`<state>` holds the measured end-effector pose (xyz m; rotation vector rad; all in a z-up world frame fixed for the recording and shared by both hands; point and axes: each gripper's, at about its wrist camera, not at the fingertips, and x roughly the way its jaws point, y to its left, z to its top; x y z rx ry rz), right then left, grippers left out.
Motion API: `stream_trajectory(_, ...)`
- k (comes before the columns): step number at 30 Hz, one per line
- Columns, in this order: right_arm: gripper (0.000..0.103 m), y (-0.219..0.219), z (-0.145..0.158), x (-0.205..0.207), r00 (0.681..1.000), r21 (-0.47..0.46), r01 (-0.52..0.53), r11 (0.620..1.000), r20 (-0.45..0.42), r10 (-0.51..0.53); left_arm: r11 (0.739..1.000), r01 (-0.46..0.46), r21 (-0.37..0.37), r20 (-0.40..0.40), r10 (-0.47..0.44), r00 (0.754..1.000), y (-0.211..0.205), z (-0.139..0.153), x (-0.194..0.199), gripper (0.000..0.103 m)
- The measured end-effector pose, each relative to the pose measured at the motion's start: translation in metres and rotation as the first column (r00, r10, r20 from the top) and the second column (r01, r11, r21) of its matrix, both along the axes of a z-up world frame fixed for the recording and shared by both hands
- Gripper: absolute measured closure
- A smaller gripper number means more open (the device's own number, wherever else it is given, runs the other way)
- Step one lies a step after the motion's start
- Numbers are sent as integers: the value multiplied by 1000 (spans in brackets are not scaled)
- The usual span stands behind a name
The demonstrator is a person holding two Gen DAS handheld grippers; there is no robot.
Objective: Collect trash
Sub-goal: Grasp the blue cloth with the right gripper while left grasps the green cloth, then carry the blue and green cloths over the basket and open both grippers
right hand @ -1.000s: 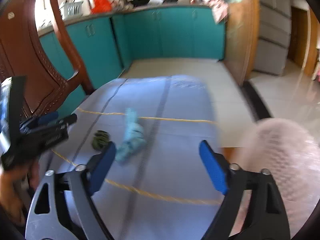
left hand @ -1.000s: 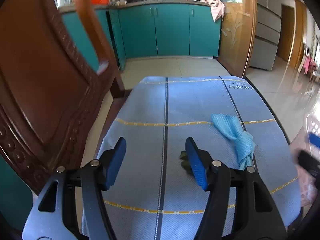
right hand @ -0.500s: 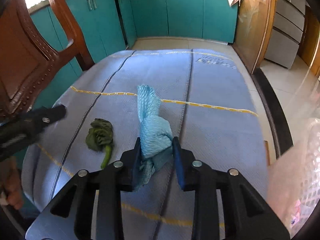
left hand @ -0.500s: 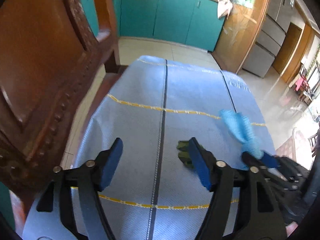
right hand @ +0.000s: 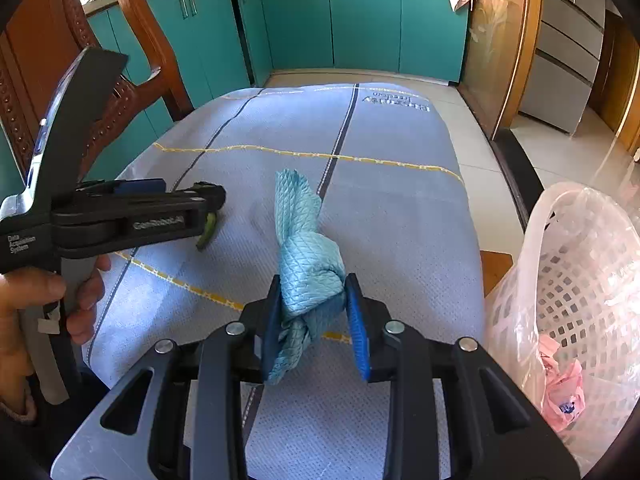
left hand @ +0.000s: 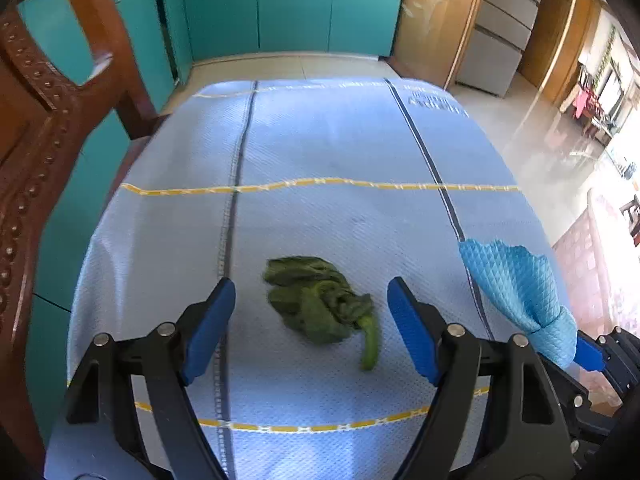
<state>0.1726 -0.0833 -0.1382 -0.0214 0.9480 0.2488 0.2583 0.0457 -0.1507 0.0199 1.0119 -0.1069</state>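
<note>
The right gripper [right hand: 312, 316] is clamped on the knotted blue cloth [right hand: 308, 264], pads pressing the knot from both sides so the loose tail sticks up ahead of it at twelve o'clock; gripping at the knot looks like the surest hold on something so limp. The left gripper [left hand: 310, 320] has its jaws wide, having just been opening, and the wilted green vegetable scrap [left hand: 320, 304] lies on the blue tablecloth [left hand: 328, 140] between its fingers, untouched by either pad. I take that as lining up for a pinch: the spread is well wider than the scrap, with the stalk end pointing toward five o'clock. In the right wrist view the person's hand [right hand: 36, 300] holds the left tool at nine o'clock.

The white mesh basket [right hand: 568, 280], lined with a clear bag, stands off the table's edge at three o'clock. Something pink and crumpled [right hand: 560, 392] sits at its bottom; otherwise it looks mostly empty, likely the place for both pieces.
</note>
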Motion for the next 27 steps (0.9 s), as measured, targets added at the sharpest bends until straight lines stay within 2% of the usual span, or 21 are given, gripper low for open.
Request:
stream_trajectory(3, 70, 1, -3, 0, 1000, -8, 9, 1000, 2, -9, 998, 22, 59, 0, -22, 1000, -9, -5, 1, 28)
stream_trajectory(5, 67, 3, -4, 1, 1000, -8, 12, 1000, 6, -12, 996, 44, 83, -4, -44, 999, -15, -8, 0, 39)
stream_trajectory(7, 58, 2, -3, 2, 1000, -11, 18, 1000, 10, -18, 996, 54, 76, 1, -54, 999, -15, -9, 0, 46)
stream_trajectory(10, 51, 0, -3, 3, 1000, -11, 24, 1000, 15, -24, 996, 64, 63, 4, -65, 998, -16, -8, -2, 58)
stream_trajectory(11, 50, 1, -3, 4, 999, -15, 27, 1000, 18, -26, 996, 70, 62, 5, -71, 997, -17, -8, -3, 64)
stream_trajectory(14, 48, 0, -3, 6, 999, -18, 28, 999, 19, -28, 994, 82, 67, 7, -83, 997, -18, -7, -5, 76)
stream_trajectory(19, 44, 2, -7, 9, 999, -31, 30, 999, 14, -30, 995, 91, 50, 22, -92, 996, -14, -1, -13, 83)
stream_trajectory(27, 45, 13, -24, 15, 1000, -72, 18, 997, -5, -18, 996, 88, 3, 107, -87, 990, -5, 18, -27, 84)
